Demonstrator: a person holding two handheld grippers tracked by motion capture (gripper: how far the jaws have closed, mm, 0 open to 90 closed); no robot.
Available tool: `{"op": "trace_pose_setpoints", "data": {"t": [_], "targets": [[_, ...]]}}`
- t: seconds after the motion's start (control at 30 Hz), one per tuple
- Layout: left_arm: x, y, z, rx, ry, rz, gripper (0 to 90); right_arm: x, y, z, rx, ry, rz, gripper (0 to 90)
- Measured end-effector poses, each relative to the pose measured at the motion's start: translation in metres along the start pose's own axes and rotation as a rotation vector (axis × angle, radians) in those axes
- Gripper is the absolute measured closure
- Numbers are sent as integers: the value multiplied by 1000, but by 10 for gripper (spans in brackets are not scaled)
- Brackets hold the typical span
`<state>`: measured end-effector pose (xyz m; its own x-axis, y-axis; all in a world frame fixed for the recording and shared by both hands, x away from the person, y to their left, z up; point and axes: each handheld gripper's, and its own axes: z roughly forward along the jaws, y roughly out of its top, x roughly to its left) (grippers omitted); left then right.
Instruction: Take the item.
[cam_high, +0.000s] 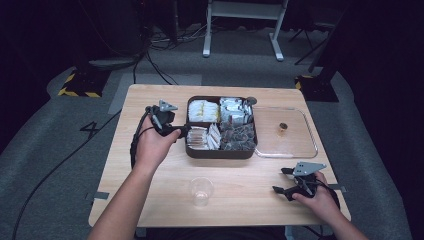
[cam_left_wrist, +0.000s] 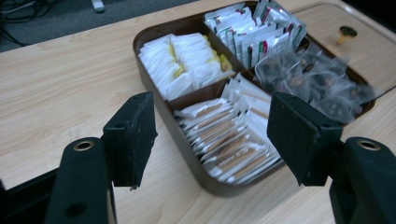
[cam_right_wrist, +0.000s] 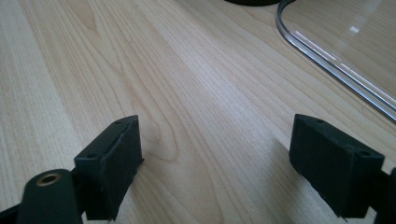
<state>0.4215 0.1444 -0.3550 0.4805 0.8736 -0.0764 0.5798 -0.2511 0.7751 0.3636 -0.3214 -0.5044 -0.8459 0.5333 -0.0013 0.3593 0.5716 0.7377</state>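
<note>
Right now the left gripper (cam_left_wrist: 210, 140), jaws spread, hovers at the box (cam_high: 221, 150) of packets (cam_left_wrist: 229, 140) mid-tabletop, so closing wide could pinch several; the right gripper (cam_high: 287, 181) idles open near the front-right corner.

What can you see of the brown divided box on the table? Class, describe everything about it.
The brown divided box is a dark, rounded-corner tray, apparently plastic, lying flat and open near the table's middle. Cross walls split it into four compartments, all packed with small sachets: white-and-yellow ones, white printed ones, clear packets with dark contents, and white-and-tan ones nearest the left hand-held gripper, whose open jaws are at its left side. A clear lid lies against its right edge.
</note>
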Motion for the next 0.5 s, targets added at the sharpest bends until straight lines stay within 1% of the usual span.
{"op": "trace_pose_setpoints", "data": {"t": [0.03,0.1,0.13,0.17,0.23,0.27,0.33,0.37,0.4,0.43,0.5], "targets": [[-1,3,3,-5,-5,-13,333,0,0,0,0,0,0,172],[-2,8,9,0,-4,-10,333,0,0,0,0,0,0,172],[-3,12,14,7,12,-4,335,0,0,0,0,0,0,172],[-3,12,14,7,12,-4,339,0,0,0,0,0,0,172],[-7,17,20,17,26,-2,343,0,0,0,0,0,0,173],[-10,21,26,25,37,-2,344,0,0,0,0,0,0,172],[-12,24,32,25,50,-13,344,0,0,0,0,0,-1,174],[-12,24,32,25,50,-13,344,0,0,0,-1,1,-1,176],[-15,27,38,22,61,-30,344,0,0,0,-1,1,-1,177],[-15,27,38,22,61,-30,344,0,0,0,-1,1,-1,177],[-18,31,48,36,78,-30,345,0,0,0,-1,1,-1,177]]}}
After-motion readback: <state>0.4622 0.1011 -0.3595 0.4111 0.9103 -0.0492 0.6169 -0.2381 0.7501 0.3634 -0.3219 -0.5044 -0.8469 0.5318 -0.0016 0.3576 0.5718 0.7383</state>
